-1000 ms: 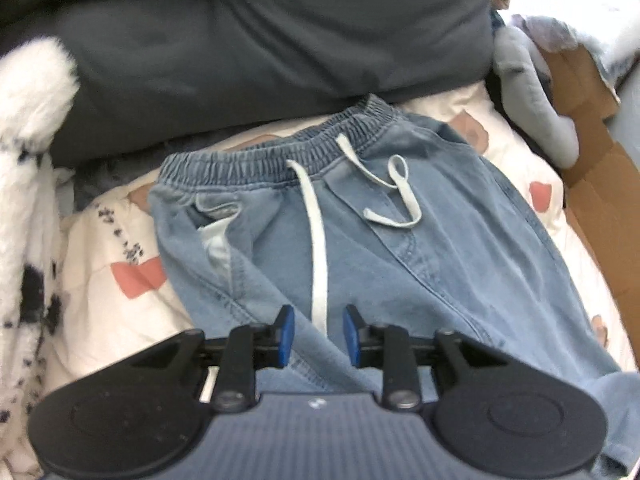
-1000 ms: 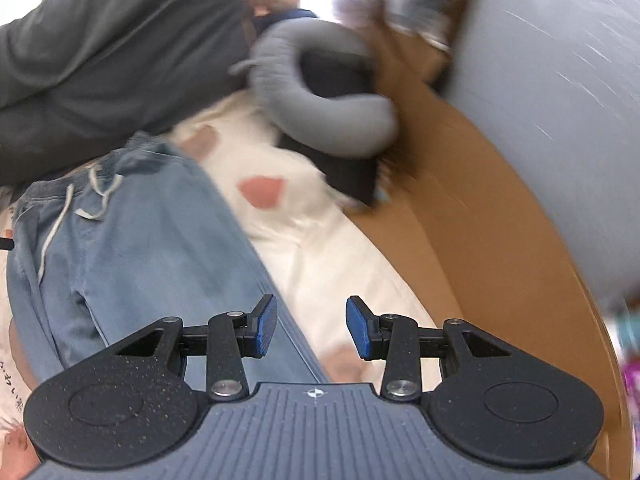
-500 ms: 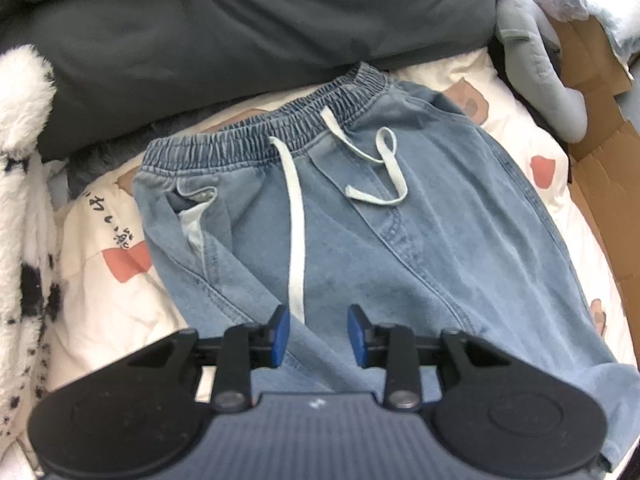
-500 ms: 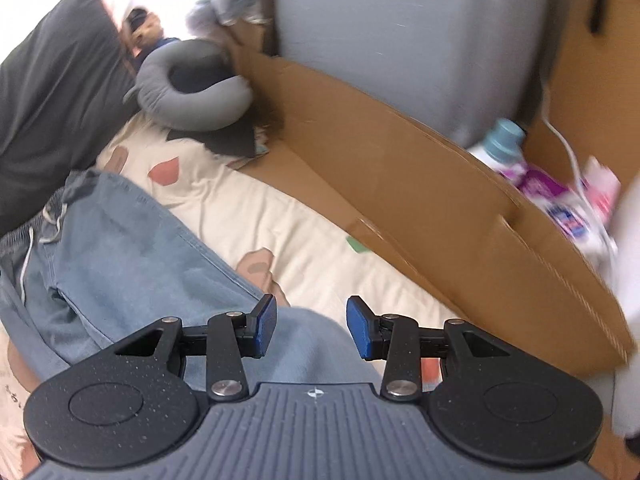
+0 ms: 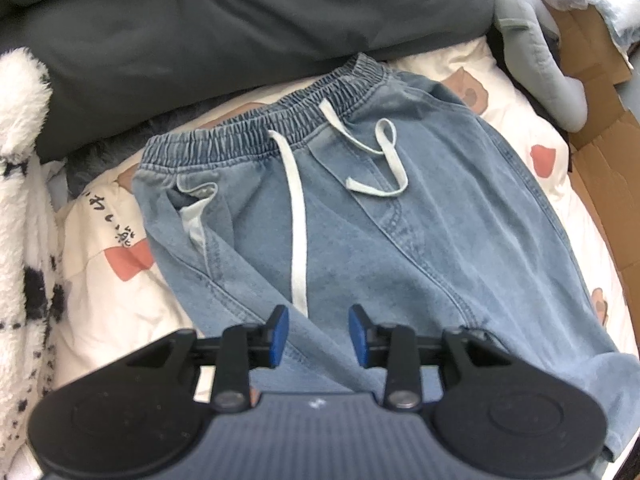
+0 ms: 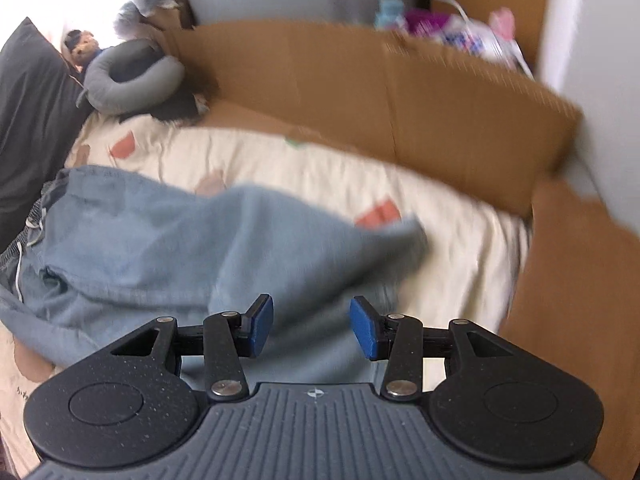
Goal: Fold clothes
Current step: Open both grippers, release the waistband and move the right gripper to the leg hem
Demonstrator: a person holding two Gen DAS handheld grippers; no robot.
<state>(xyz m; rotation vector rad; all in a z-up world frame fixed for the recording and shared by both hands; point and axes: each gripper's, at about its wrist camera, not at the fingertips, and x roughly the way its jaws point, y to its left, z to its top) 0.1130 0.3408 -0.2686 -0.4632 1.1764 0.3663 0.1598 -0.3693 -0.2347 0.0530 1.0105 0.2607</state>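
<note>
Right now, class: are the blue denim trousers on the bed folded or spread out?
Mostly spread out. The trousers lie flat, waistband fully showing; a leg end looks bunched, too blurred to tell.

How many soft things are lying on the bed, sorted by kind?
Denim trousers: 1
Dark grey pillows: 2, stacked
Grey neck pillow: 1
Black-and-white fluffy throw: 1
Small brown plush toy: 1
Total: 6
</note>
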